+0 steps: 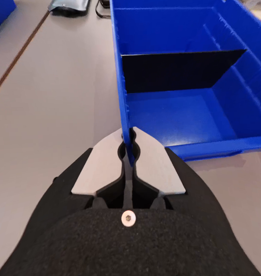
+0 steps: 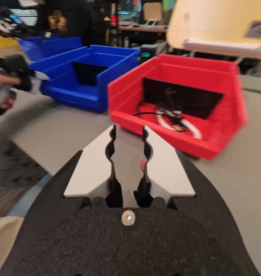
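Observation:
My left gripper is shut on the left side wall of a blue bin, near its front corner. One pad is outside the wall and one inside. The bin has a black divider and its front compartment looks empty. In the right wrist view the same blue bin stands left of a red bin, with the left gripper at its wall, held by a hand. My right gripper is open and holds nothing, just before the red bin's front left corner. The red bin holds black and white cables.
A second blue bin stands behind the first. A dark pouch and a black cord lie at the far end of the grey table. Another blue object is at the far left. A beige chair back rises at the right. Across from one pair of fingers to the other is roughly 35 cm.

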Action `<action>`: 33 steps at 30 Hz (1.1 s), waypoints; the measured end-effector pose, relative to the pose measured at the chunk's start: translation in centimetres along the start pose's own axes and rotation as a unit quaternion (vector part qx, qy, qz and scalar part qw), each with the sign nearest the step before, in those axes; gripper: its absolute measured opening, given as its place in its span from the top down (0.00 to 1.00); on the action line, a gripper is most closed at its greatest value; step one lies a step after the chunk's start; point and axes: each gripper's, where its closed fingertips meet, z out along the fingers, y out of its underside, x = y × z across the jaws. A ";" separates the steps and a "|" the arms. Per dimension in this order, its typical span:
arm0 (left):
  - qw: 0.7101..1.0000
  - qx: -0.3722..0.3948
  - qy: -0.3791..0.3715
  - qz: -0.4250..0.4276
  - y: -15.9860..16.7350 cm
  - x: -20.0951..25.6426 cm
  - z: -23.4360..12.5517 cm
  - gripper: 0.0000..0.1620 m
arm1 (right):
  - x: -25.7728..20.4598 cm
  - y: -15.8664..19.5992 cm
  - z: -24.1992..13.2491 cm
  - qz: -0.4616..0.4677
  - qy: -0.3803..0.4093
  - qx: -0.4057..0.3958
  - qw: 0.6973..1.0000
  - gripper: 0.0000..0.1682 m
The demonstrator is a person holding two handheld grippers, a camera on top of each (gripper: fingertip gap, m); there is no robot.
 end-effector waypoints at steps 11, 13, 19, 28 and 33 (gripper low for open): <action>0.999 -0.002 -0.047 0.016 4.7 1.9 -7.1 0.98 | -9.3 0.8 10.6 0.011 -0.015 -0.079 0.997 0.71; 0.999 -0.002 -0.049 0.022 5.0 2.1 -7.5 0.98 | -9.4 1.2 11.4 0.002 0.003 -0.087 0.996 0.78; 0.997 -0.001 -0.071 0.020 5.5 1.5 -8.2 0.98 | -8.5 1.0 12.1 -0.019 0.061 -0.072 0.995 0.97; 0.998 0.049 -0.044 -0.006 3.3 2.8 -9.8 0.98 | -7.7 -2.9 10.0 -0.045 0.082 -0.006 0.996 0.99; 0.989 0.128 -0.064 0.035 -0.4 5.5 -13.0 0.97 | -5.5 -6.7 7.7 -0.043 0.088 0.042 0.994 0.99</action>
